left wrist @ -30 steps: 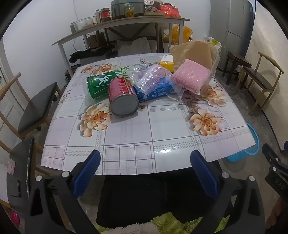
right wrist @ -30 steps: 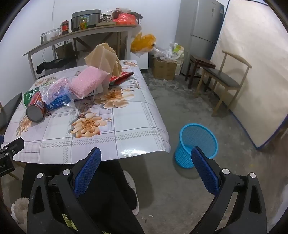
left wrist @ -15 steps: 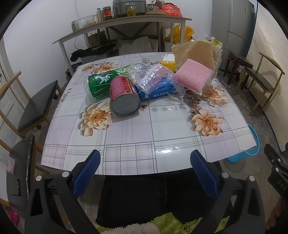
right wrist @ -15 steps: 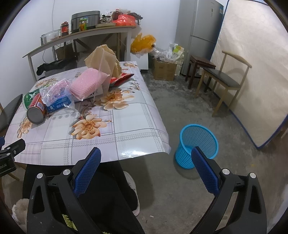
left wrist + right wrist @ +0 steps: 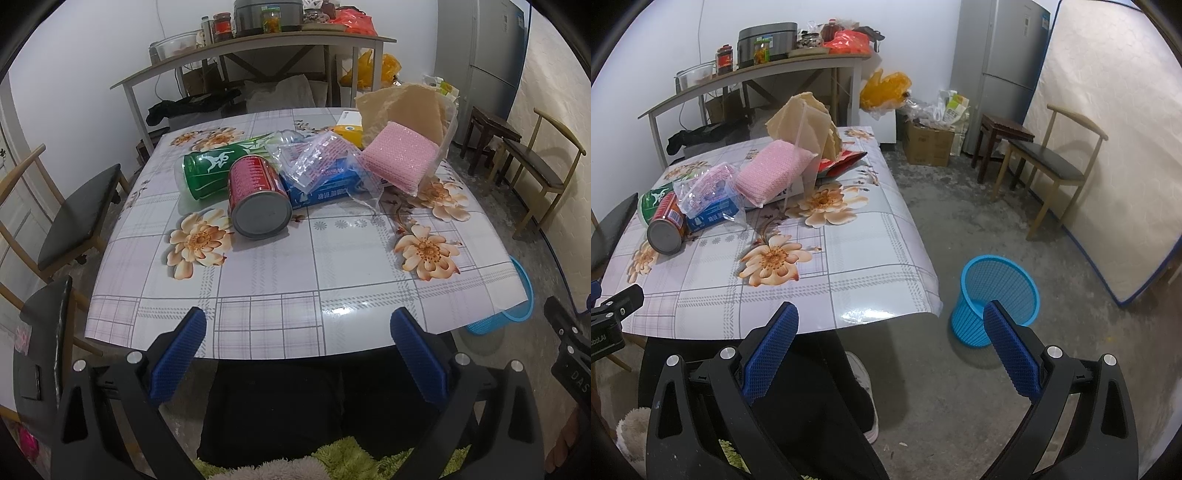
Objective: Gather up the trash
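Note:
Trash lies on the far half of a flowered table (image 5: 332,258): a red can (image 5: 256,195) on its side, a green can (image 5: 214,168) behind it, a clear plastic bag (image 5: 314,158) over a blue packet (image 5: 325,188), a pink sponge (image 5: 399,160) and crumpled brown paper (image 5: 402,107). The red can (image 5: 666,227) and pink sponge (image 5: 772,173) also show in the right wrist view. A blue mesh bin (image 5: 995,299) stands on the floor right of the table. My left gripper (image 5: 295,354) is open and empty at the table's near edge. My right gripper (image 5: 892,349) is open and empty, between table corner and bin.
A black-seated chair (image 5: 77,218) stands left of the table and another chair (image 5: 1049,162) at the right by a leaning mattress (image 5: 1108,147). A cluttered shelf (image 5: 258,40) and a grey fridge (image 5: 1001,74) stand at the back. The person's legs (image 5: 820,387) are below.
Both grippers have drifted slightly forward toward the table. Nothing on the table has moved, and both stay open.

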{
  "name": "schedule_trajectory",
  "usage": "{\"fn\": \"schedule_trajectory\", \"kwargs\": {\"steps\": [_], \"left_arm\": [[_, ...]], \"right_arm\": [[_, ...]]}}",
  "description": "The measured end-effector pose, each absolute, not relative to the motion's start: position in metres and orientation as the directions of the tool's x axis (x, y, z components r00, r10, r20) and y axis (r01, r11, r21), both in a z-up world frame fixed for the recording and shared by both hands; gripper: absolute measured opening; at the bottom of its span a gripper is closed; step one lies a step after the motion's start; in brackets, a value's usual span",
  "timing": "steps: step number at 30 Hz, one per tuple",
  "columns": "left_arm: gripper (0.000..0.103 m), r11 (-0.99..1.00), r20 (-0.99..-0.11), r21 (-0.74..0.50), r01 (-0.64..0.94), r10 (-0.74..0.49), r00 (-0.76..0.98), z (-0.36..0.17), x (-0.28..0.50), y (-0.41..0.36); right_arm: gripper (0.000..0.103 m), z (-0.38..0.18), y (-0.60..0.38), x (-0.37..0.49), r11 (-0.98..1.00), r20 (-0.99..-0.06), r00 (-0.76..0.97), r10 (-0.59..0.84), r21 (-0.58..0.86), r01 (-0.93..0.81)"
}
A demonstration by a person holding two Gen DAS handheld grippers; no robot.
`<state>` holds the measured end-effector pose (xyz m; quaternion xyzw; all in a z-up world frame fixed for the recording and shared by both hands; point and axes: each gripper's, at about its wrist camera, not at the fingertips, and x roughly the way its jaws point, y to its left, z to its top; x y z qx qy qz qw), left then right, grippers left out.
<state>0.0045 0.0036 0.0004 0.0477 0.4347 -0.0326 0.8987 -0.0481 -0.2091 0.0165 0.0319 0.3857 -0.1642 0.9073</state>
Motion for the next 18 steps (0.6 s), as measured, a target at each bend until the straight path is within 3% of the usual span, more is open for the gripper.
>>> {"fn": "schedule_trajectory", "kwargs": {"steps": [18], "left_arm": [[0.098,0.993,-0.785,0.057,0.099,-0.016,0.619,-0.0013,0.0038,0.0063]], "right_arm": [[0.095,0.0233,-0.2068,-0.0503,0.944,-0.710,0.649,-0.273,-0.067,0.323]]}}
